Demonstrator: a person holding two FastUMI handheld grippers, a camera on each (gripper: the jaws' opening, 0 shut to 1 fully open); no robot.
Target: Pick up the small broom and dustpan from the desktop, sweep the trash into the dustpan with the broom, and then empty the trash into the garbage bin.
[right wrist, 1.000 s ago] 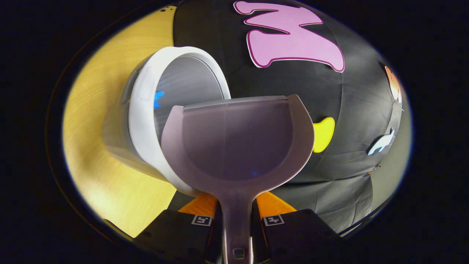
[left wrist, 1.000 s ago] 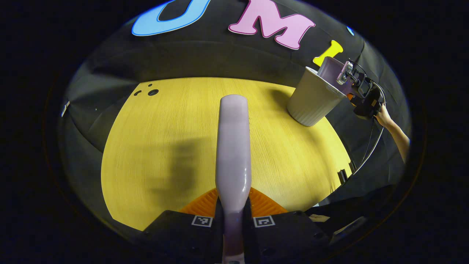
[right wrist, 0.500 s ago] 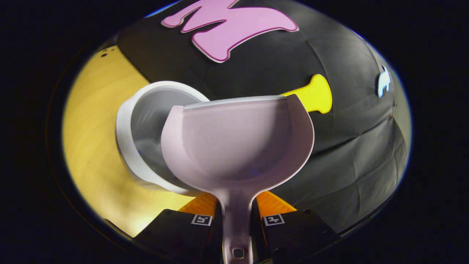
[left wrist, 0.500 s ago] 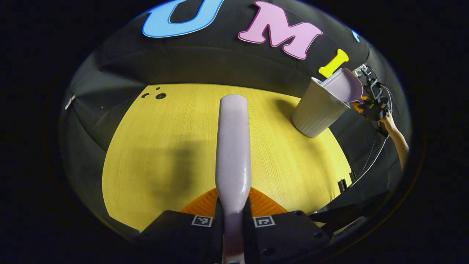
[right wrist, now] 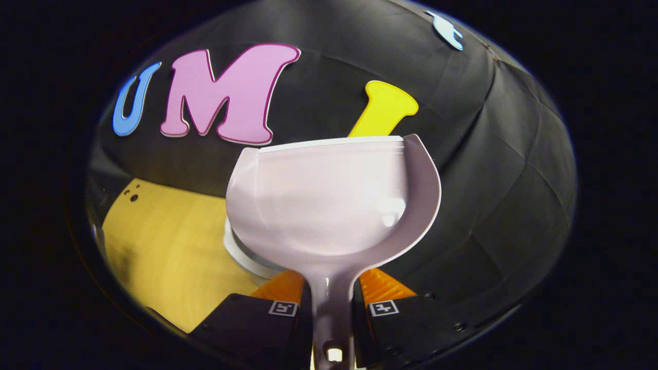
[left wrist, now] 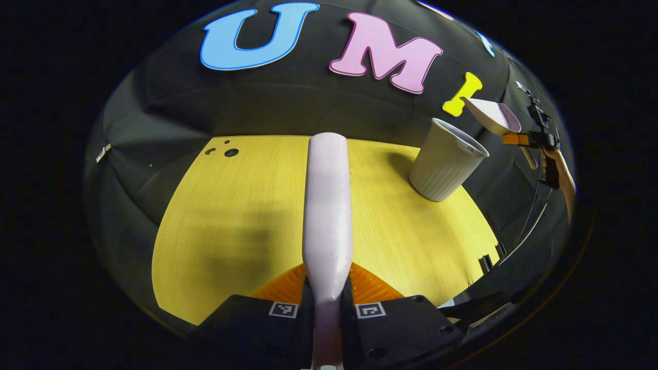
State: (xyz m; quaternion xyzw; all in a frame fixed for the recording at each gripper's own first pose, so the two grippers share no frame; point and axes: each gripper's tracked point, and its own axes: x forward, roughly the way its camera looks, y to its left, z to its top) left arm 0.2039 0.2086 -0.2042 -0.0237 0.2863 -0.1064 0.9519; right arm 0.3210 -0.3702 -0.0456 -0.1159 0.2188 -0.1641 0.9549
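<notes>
The pale lilac broom (left wrist: pixel 327 200) points away over the yellow desktop (left wrist: pixel 247 205), and my left gripper (left wrist: pixel 327 300) is shut on its handle. In the right gripper view the lilac dustpan (right wrist: pixel 329 200) is level, its pan bare, with my right gripper (right wrist: pixel 331 300) shut on its handle. Just the white rim of the garbage bin (right wrist: pixel 241 254) peeks out below the pan. From the left gripper view the ribbed white bin (left wrist: pixel 444 162) stands upright at the table's far right, and the dustpan (left wrist: pixel 491 117) hangs above and to its right in the right gripper (left wrist: pixel 524 140).
Small dark holes (left wrist: pixel 226 151) mark the table's far left corner. A cable (left wrist: pixel 529 216) hangs from the right gripper past the table's right edge. A hand (left wrist: pixel 563 174) holds that gripper. Black cloth walls close in behind and on both sides.
The dustpan has swung up out of the bin's mouth and levelled off, now raised above and right of the bin. The broom has stayed in place over the table.
</notes>
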